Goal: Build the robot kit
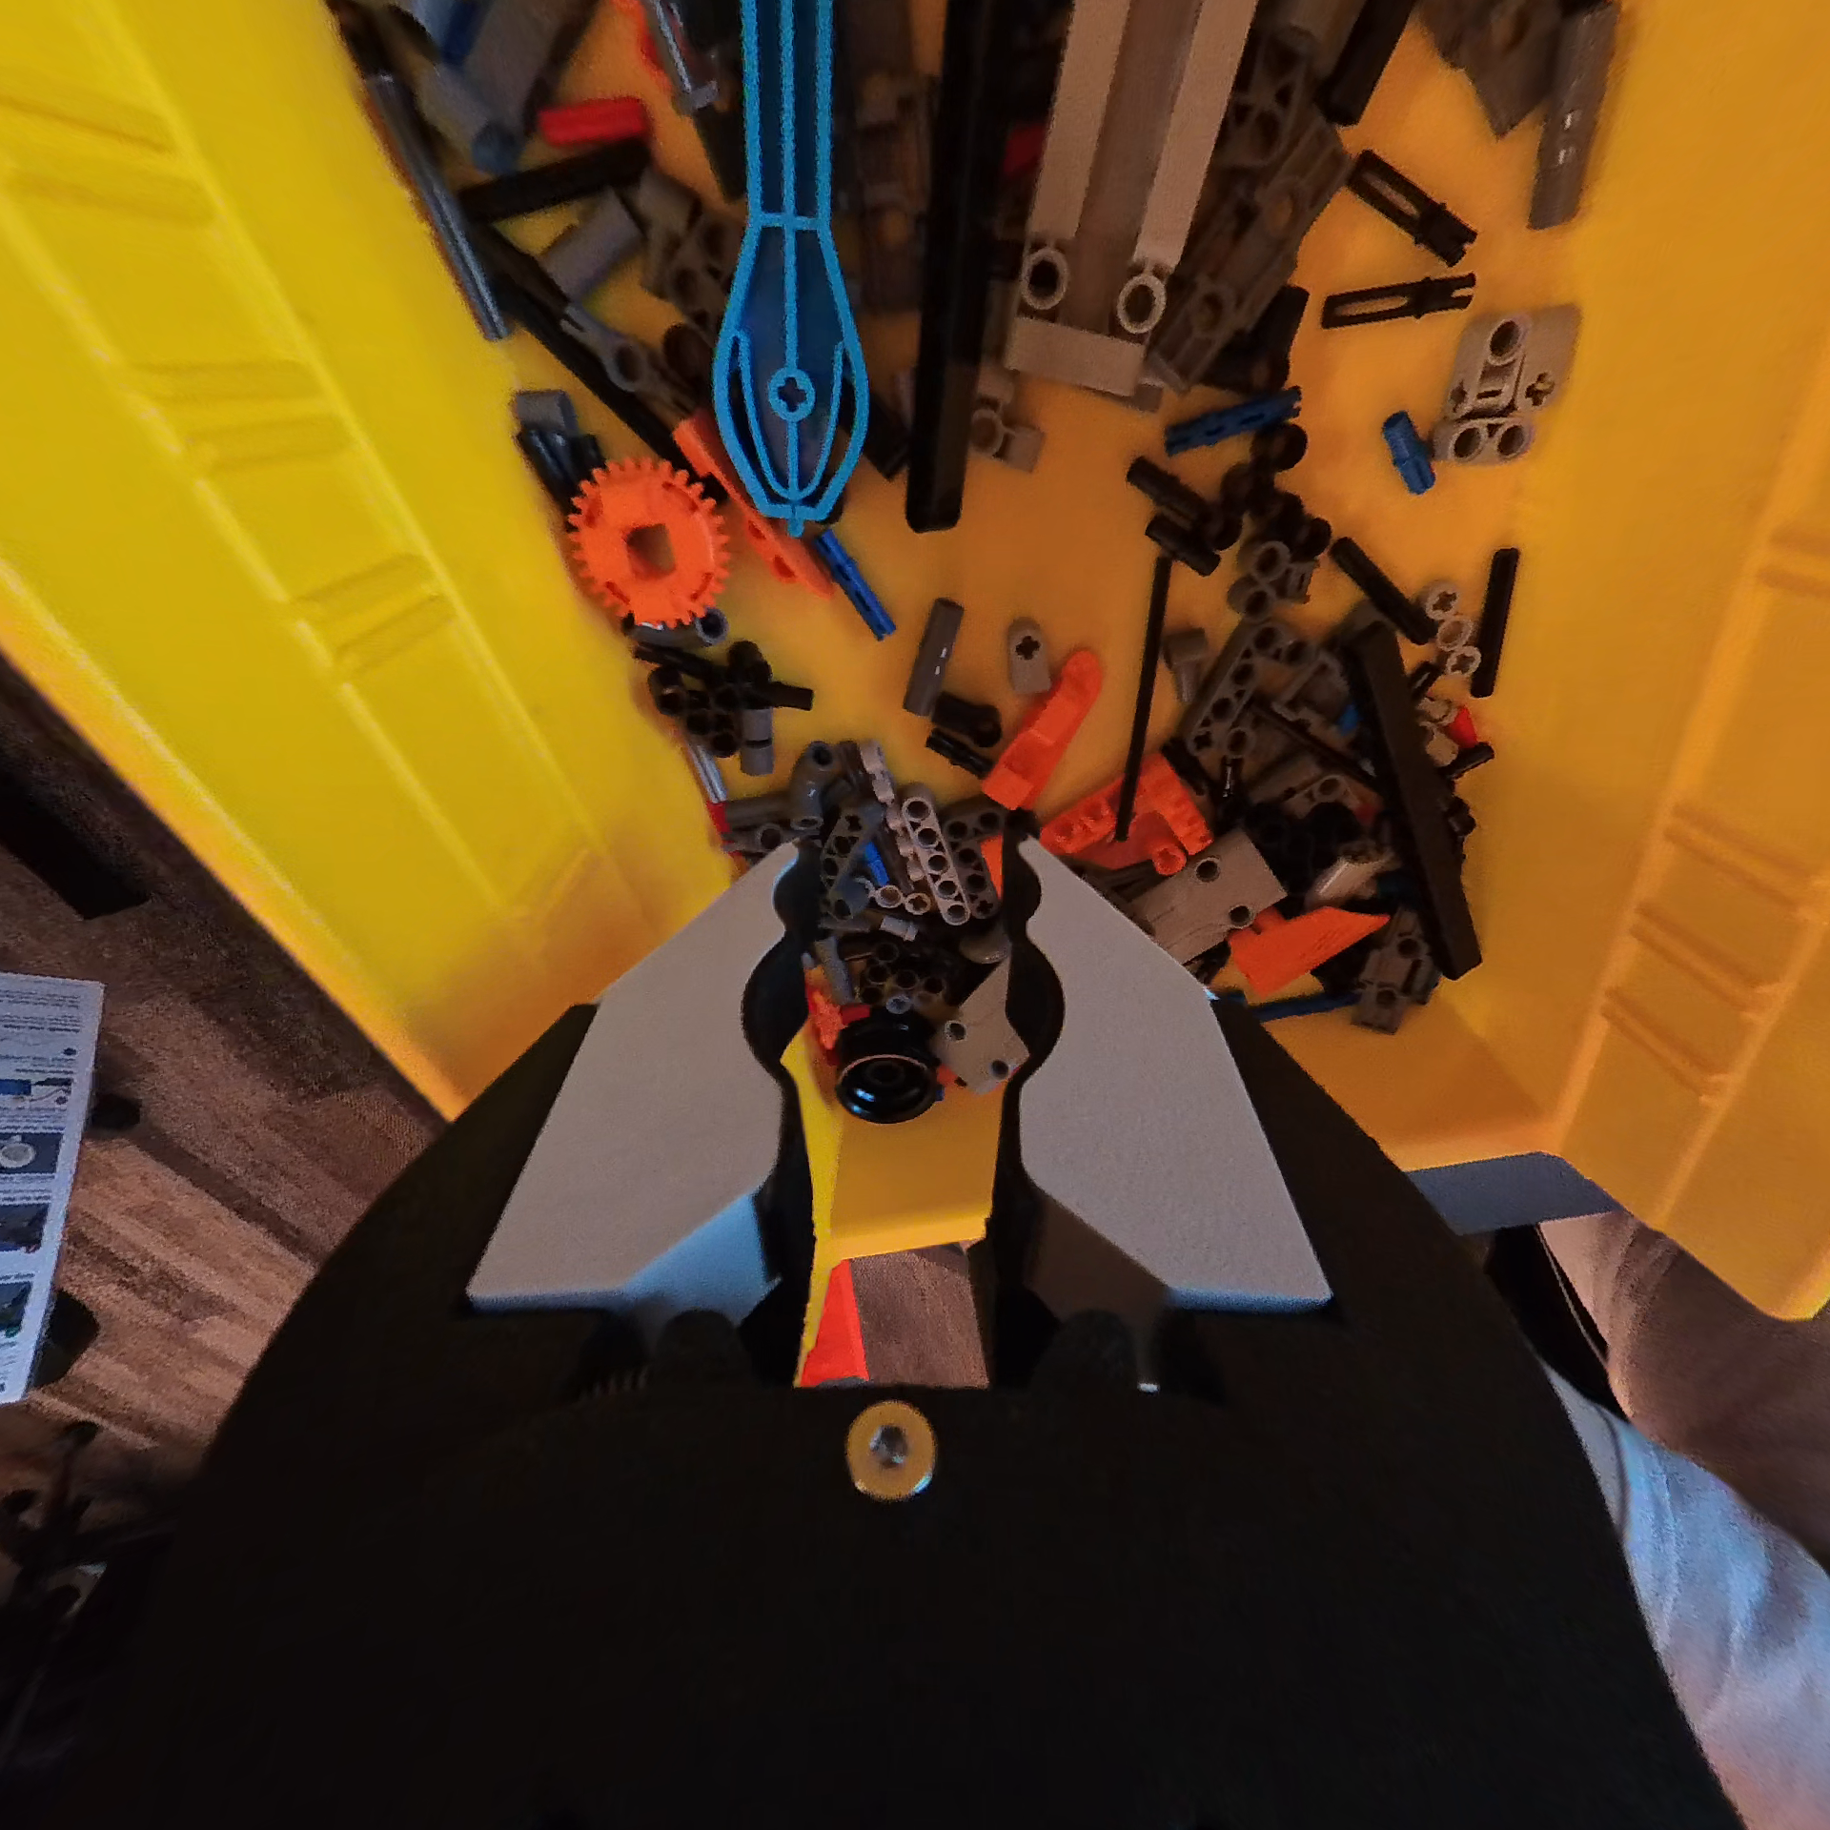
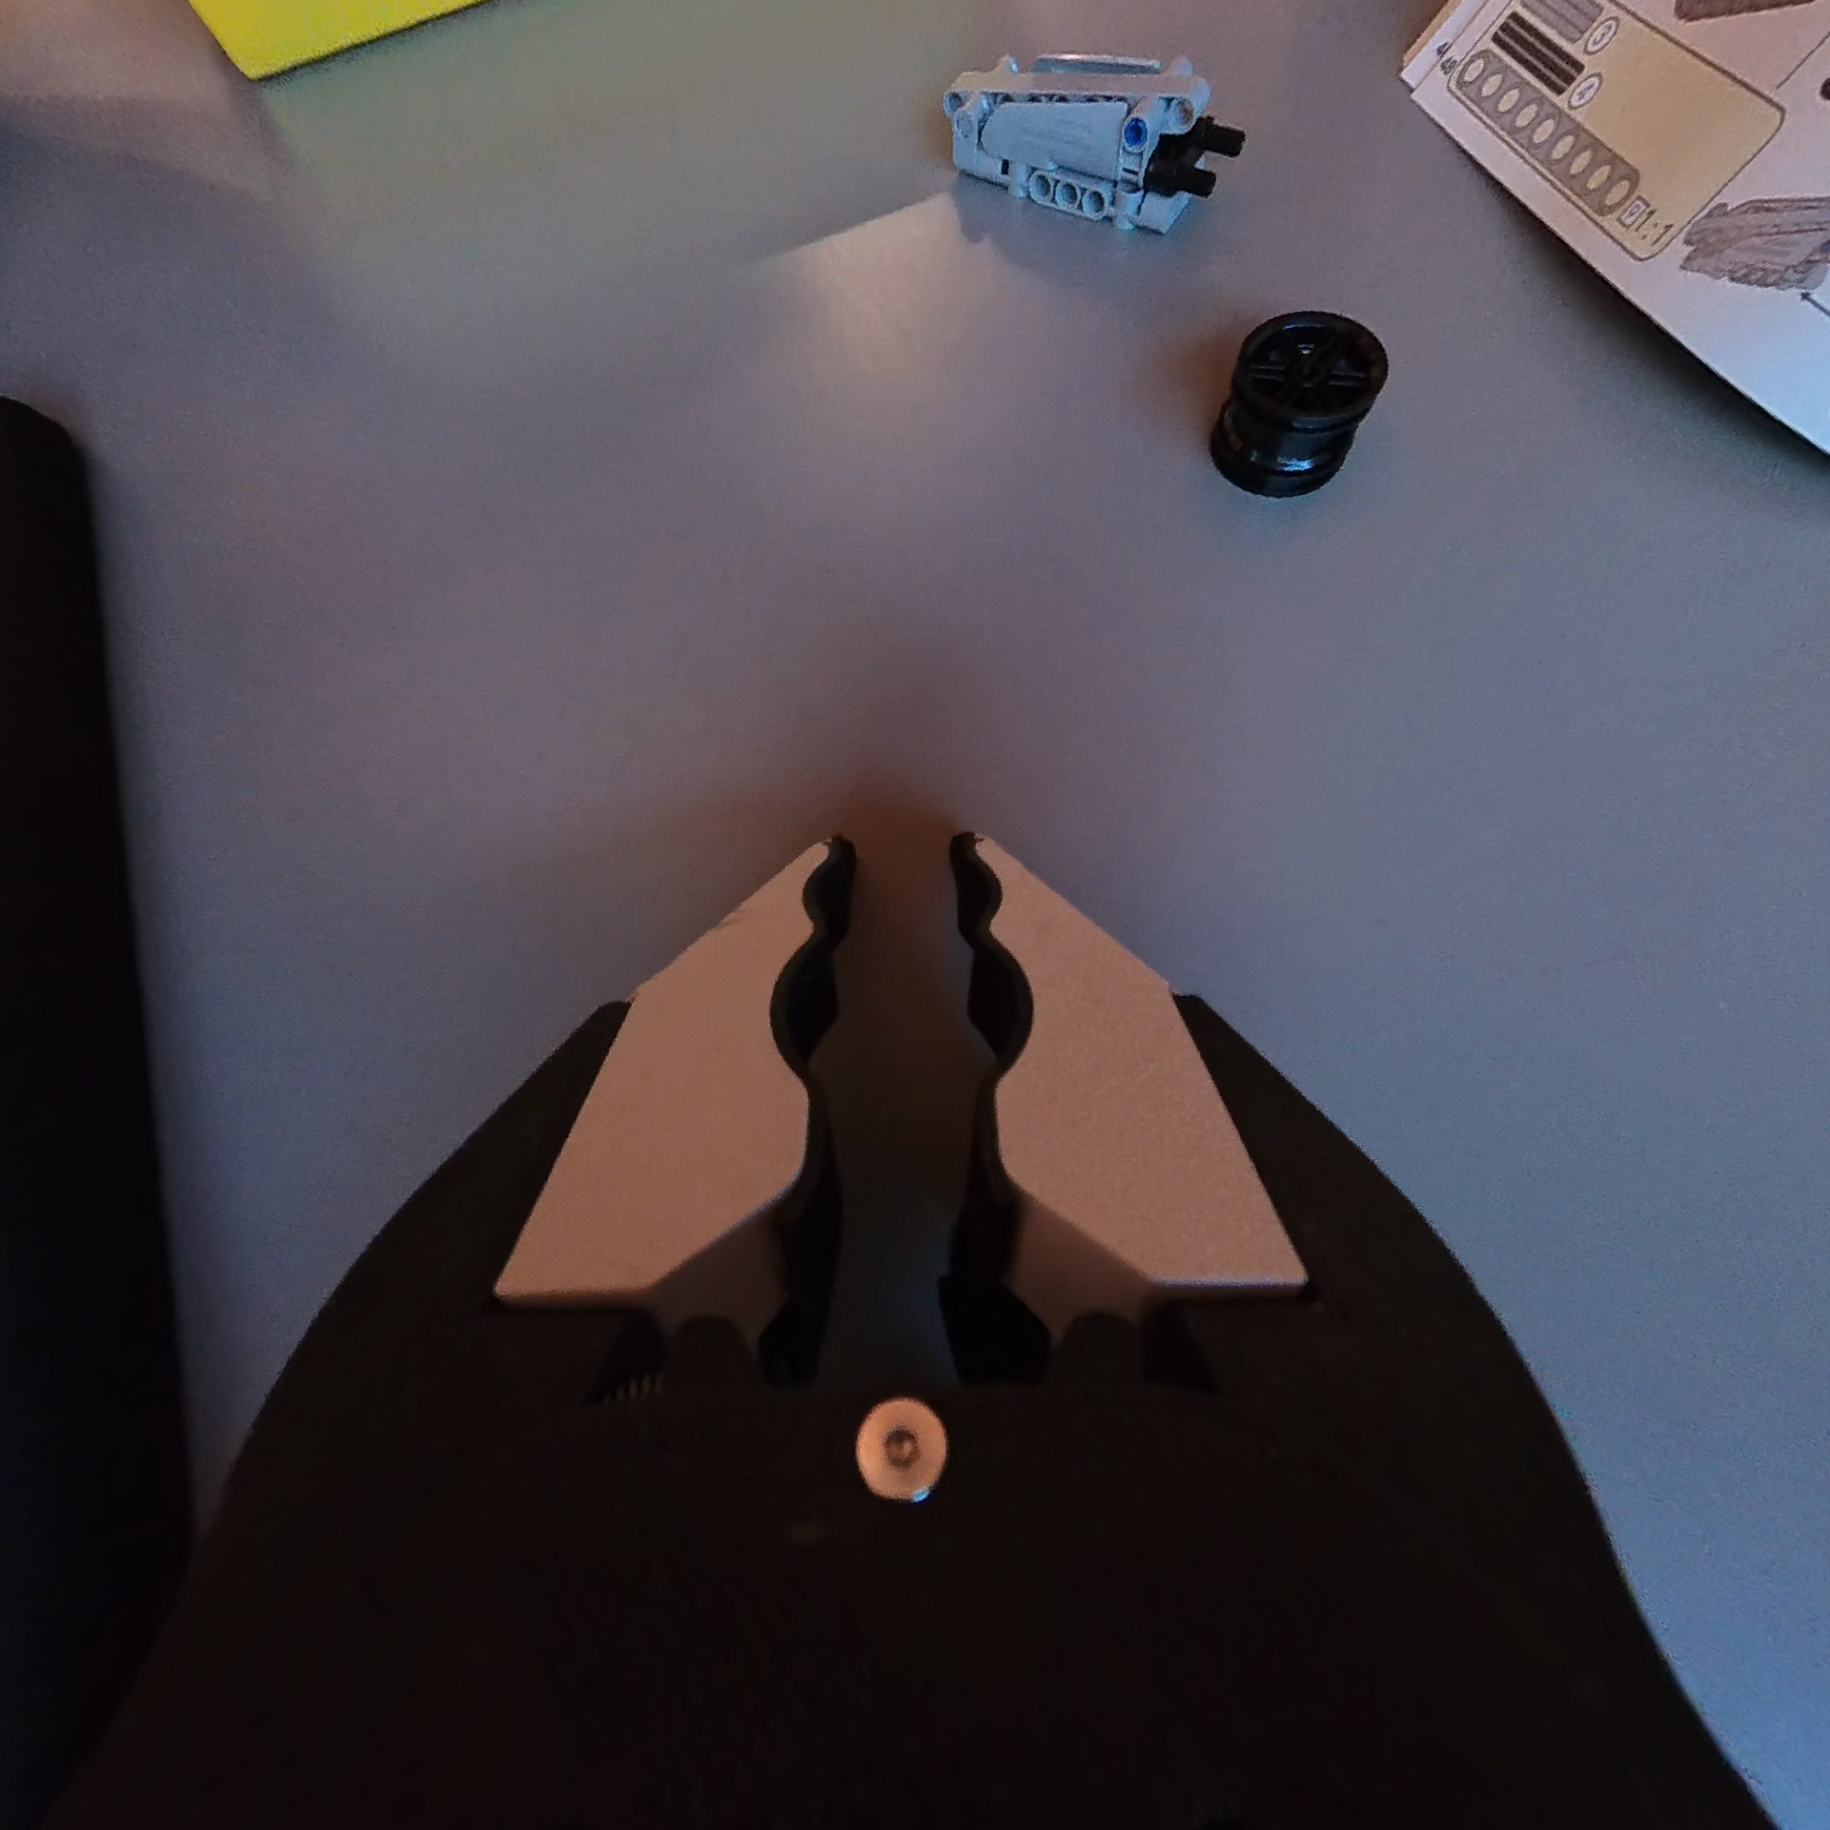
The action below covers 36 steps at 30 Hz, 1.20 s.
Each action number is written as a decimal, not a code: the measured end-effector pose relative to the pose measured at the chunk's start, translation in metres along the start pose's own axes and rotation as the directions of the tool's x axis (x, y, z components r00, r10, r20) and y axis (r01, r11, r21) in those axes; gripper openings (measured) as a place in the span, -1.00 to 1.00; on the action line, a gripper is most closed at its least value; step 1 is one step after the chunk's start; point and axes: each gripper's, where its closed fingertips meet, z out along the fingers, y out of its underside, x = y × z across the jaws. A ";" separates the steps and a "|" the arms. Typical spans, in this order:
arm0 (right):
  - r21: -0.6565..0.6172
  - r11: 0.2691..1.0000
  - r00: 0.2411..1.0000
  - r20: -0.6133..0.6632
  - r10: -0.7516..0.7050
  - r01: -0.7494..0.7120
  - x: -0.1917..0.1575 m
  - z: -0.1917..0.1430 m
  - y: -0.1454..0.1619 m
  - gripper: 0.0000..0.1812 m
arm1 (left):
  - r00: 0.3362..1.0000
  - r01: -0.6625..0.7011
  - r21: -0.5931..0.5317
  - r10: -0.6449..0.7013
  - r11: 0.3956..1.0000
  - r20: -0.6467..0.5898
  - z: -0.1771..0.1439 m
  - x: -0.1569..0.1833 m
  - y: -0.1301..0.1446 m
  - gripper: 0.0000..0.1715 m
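My left gripper [image 1: 911, 857] is open and empty, hovering over the near end of a yellow bin [image 1: 297, 495] full of loose building-set parts. Between its fingers I see a black wheel hub [image 1: 884, 1079], a light grey block [image 1: 980, 1040] and a clump of grey holed beams [image 1: 931, 862] lying in the bin below. My right gripper [image 2: 899, 842] is slightly open and empty above a grey table [image 2: 594, 495]. A small grey assembly [image 2: 1079, 134] with black pins and a black wheel hub [image 2: 1297, 411] lie ahead of it to the right, well apart from the fingers.
The bin also holds an orange gear [image 1: 649, 543], a long blue lattice piece [image 1: 789, 347], black axles and orange panels. An instruction booklet [image 2: 1634, 149] lies at the table's far right, a yellow corner [image 2: 287, 30] at far left. A sleeve [image 1: 1733, 1584] shows at right. Some 50 centimeters of space lies between my two pairs of fingers. To the small grey assembly [image 2: 1079, 134]: right tips about 20 centimeters, left tips about 30 centimeters.
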 end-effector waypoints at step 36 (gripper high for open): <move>0.008 0.998 0.988 0.141 0.067 -0.068 -0.005 -0.001 -0.003 -0.79 | 0.997 0.003 -0.298 -0.026 0.955 -0.073 0.035 0.066 -0.006 -0.42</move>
